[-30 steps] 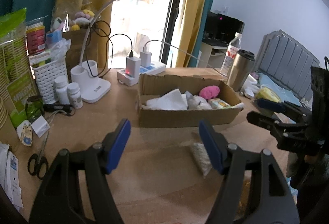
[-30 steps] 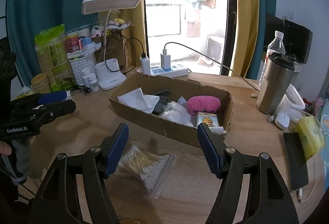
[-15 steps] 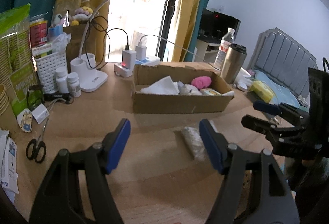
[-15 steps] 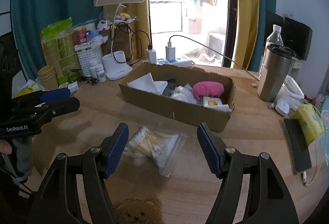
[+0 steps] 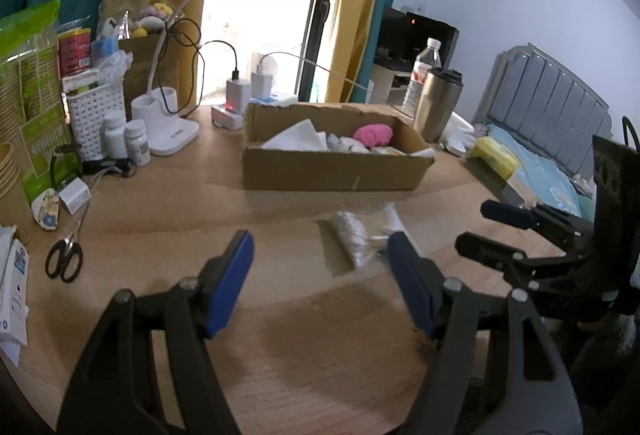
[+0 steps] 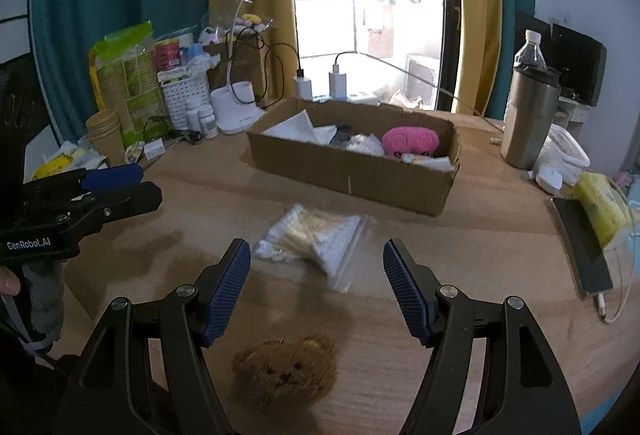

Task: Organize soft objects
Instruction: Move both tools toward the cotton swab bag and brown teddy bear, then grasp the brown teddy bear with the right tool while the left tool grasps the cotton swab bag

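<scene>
A cardboard box (image 6: 360, 175) (image 5: 332, 171) on the wooden table holds a pink plush (image 6: 410, 141) (image 5: 373, 134), white tissue (image 6: 300, 125) and other soft items. A clear bag of cotton swabs (image 6: 312, 239) (image 5: 366, 233) lies in front of the box. A brown plush bear (image 6: 284, 371) lies at the near edge, below my right gripper (image 6: 316, 291), which is open and empty. My left gripper (image 5: 320, 283) is open and empty over bare table; it also shows in the right wrist view (image 6: 116, 187).
A desk lamp (image 5: 176, 131), pill bottles (image 5: 126, 141), white basket (image 5: 94, 115), scissors (image 5: 64, 261) and snack packs stand at left. A steel tumbler (image 6: 528, 119), water bottle, phone (image 6: 580, 247) and yellow pack (image 6: 600, 203) sit at right. Power strip behind the box.
Both grippers have pulled back from the box toward the near table edge. The swab bag now sits farther ahead and the brown bear has come into the right wrist view.
</scene>
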Available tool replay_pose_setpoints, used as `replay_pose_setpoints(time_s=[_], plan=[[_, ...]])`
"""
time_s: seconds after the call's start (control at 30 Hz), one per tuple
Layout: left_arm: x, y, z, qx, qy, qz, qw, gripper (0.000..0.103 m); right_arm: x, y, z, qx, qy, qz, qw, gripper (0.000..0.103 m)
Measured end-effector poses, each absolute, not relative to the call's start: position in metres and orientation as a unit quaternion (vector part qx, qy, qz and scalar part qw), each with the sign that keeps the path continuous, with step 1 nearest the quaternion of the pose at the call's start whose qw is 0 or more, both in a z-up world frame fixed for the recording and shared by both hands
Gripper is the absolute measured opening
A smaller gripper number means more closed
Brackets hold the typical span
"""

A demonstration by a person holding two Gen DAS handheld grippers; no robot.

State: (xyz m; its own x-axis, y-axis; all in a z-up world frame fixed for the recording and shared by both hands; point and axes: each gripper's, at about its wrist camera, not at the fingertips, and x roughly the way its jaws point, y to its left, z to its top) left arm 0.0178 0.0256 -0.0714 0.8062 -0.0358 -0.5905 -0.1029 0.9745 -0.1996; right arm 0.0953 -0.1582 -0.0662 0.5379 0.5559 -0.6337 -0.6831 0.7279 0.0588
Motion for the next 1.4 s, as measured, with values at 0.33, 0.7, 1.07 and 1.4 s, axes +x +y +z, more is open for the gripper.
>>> replay_pose_setpoints(time_s=[0.33,0.7,1.07,1.4], plan=[[0.013,0.014,-0.084,-0.118,0.328,0.008,0.937,0.071,0.084,-0.159,-0.092,-0.108,0.352,0.359,0.858,0.072],[0.013,0.009,-0.103,-0.12,0.355,0.005,0.927,0.071,0.077,-0.161,-0.115,-0.115,0.38,0.361,0.844,0.072],[0.013,0.005,-0.122,-0.127,0.379,0.001,0.916,0.071,0.072,-0.16,-0.13,-0.112,0.401,0.374,0.829,0.072],[0.019,0.0,-0.127,-0.122,0.392,-0.001,0.912,0.071,0.071,-0.163,-0.133,-0.106,0.401,0.403,0.816,0.049]])
